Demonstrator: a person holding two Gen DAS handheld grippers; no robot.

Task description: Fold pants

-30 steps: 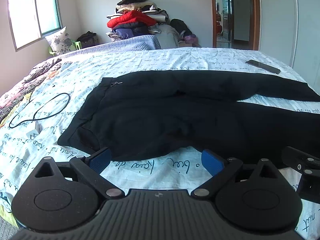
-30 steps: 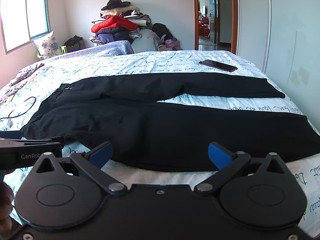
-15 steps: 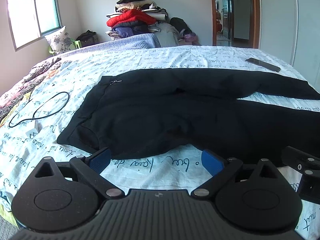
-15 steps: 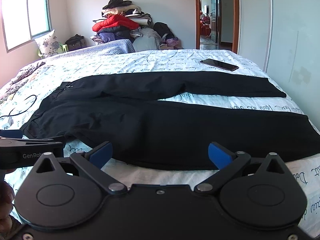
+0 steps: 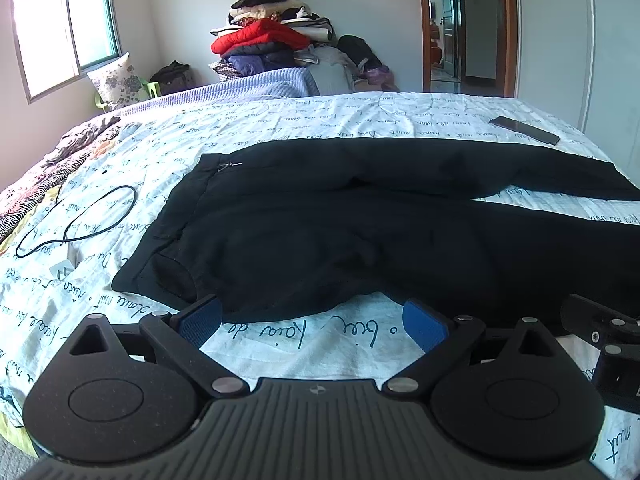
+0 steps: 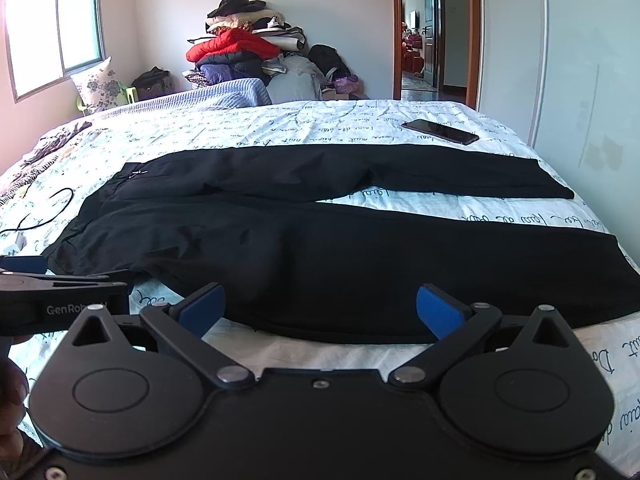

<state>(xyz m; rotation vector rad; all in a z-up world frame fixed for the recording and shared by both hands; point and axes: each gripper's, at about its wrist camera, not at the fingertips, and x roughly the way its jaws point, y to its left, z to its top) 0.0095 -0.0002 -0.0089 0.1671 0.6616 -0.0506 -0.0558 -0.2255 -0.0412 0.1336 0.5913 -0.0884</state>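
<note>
Black pants lie spread flat across the bed, waistband to the left and both legs running right, with a gap between the legs. My left gripper hangs open just short of the pants' near edge by the waist, nothing between its blue pads. My right gripper is open too, its blue fingertips over the near hem of the closer leg. Each gripper's body shows at the edge of the other's view.
The white bedsheet has dark script print. A black phone lies at the far right, a black cable with a white plug at the left. Piled clothes and a pillow sit beyond the bed; a doorway is at the back right.
Both grippers have edged slightly forward toward the pants' near edge and stayed open. The pants have not moved.
</note>
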